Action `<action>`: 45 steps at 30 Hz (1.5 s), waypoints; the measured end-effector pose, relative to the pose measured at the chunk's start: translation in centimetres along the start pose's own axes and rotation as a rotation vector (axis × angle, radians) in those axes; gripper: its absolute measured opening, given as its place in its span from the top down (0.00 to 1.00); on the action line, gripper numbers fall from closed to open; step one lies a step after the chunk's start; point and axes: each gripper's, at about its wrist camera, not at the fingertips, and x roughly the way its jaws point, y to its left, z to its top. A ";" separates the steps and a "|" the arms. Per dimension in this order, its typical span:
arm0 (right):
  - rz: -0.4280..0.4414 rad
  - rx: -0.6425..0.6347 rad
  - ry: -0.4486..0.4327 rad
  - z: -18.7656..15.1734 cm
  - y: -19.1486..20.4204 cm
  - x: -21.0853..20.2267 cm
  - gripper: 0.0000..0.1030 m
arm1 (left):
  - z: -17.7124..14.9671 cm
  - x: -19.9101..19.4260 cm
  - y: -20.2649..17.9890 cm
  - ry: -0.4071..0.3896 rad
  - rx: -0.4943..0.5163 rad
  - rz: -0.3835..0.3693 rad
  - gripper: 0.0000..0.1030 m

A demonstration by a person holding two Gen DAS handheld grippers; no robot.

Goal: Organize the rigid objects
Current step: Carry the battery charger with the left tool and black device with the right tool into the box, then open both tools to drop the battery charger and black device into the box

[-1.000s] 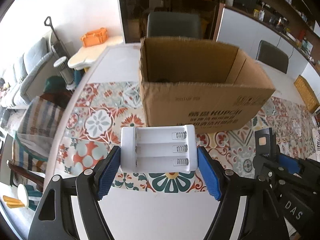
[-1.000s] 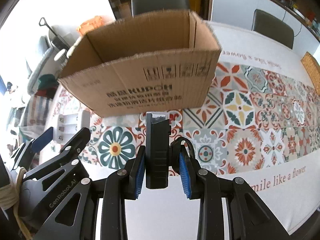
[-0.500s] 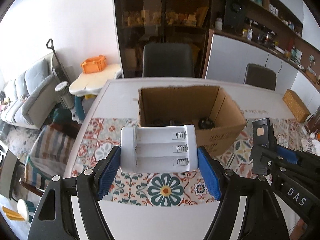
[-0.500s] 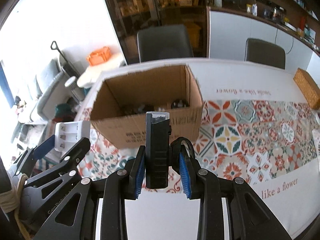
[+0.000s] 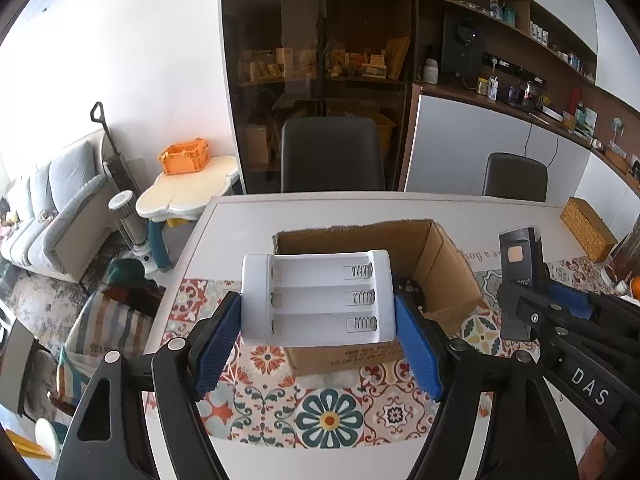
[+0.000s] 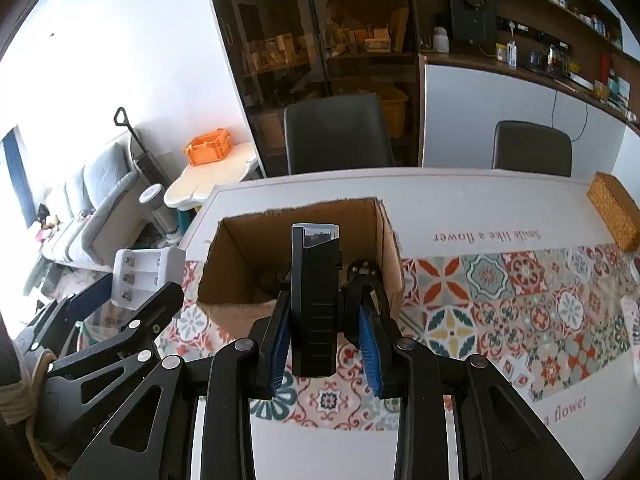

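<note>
I count one white three-slot battery holder (image 5: 318, 298) clenched in my left hand-held gripper (image 5: 318, 336); one black ribbed device (image 6: 315, 300) clenched in my right hand-held gripper (image 6: 324, 340); both above one open cardboard box (image 5: 444, 276) near the desk's (image 5: 400, 208) far left corner.

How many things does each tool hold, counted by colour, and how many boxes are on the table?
White things held: 1, battery charger in left tool
Black things held: 1, black device in right tool
Cardboard boxes: 1
Wicker boxes: 1
Total: 4
</note>
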 end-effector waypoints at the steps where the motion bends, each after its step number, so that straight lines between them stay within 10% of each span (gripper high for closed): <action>1: 0.001 -0.003 -0.005 0.3 0.0 0.1 0.69 | 0.2 0.1 0.0 -0.002 0.004 0.002 0.27; 32: 0.009 -0.008 0.142 5.8 -0.7 9.6 0.69 | 4.0 10.0 -0.6 0.174 0.033 -0.030 0.26; 45: 0.021 -0.001 0.208 6.2 -0.5 12.1 0.69 | 4.0 10.4 0.8 0.156 0.019 0.101 0.13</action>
